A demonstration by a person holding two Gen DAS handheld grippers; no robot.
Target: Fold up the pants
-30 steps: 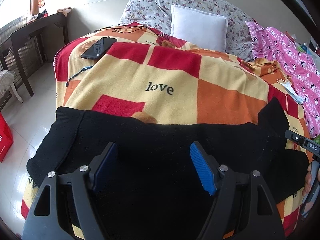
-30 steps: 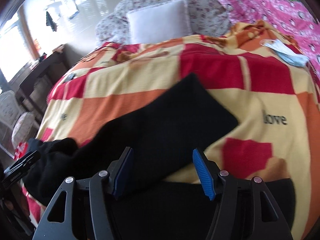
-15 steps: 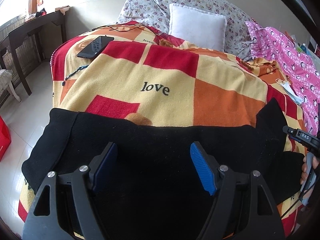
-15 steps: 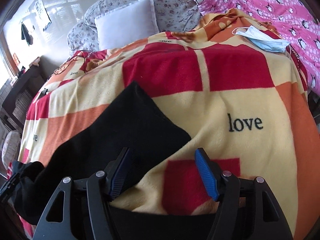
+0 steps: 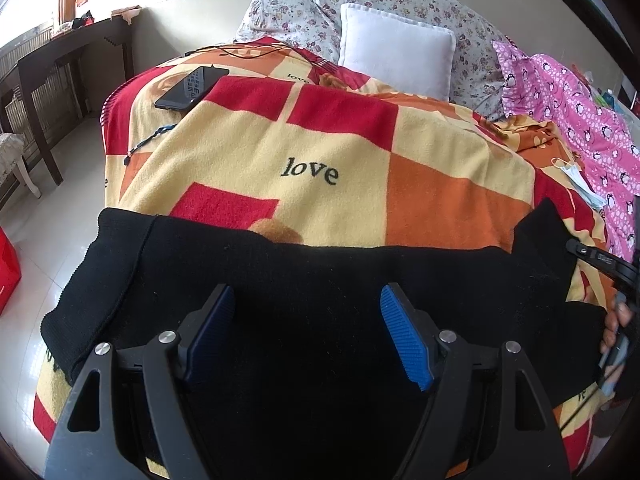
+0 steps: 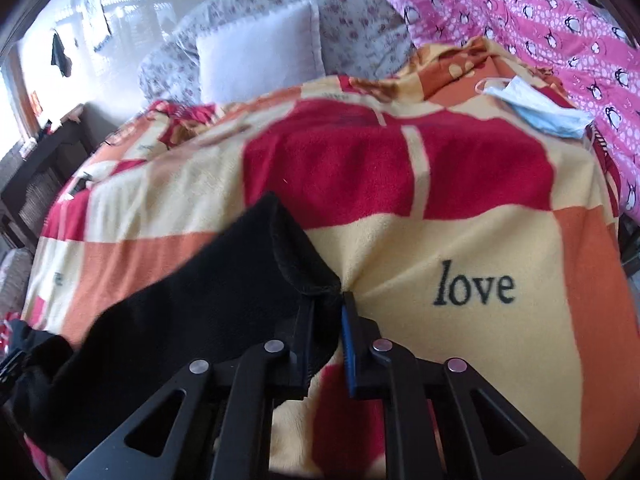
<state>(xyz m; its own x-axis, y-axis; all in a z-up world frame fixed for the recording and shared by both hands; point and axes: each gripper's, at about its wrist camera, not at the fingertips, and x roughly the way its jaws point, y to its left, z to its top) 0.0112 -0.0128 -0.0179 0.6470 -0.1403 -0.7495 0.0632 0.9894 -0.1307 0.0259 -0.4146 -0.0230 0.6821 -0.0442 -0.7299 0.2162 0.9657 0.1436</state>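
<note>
Since the frame 0.5 s ago, the right gripper [image 6: 326,308] has gone from spread wide above the blanket to pinched on the hem corner of the black pants [image 6: 192,316]; its 2 blue-padded fingers [image 6: 348,340] now sit pressed onto a small bunch of dark fabric. The left gripper [image 5: 306,332] has barely shifted and hovers over the pants [image 5: 320,300] with its jaws spread wide, nothing between them.

The pants lie across the near edge of the bed on a checked blanket [image 5: 340,140] of red, orange and cream squares printed with "love". In the left view the garment spans the whole width, one end hanging off the left corner of the bed, the other reaching the right gripper [image 5: 600,260] at the far right edge. In the right view 1 leg runs diagonally from lower left up to the pinched corner.

A dark phone [image 5: 192,87] rests on the blanket's far left corner. A white pillow [image 5: 396,50] leans against floral cushions, a pink penguin-print cover [image 6: 560,28] lies to the right, and a pale face mask [image 6: 536,110] sits beside it.
</note>
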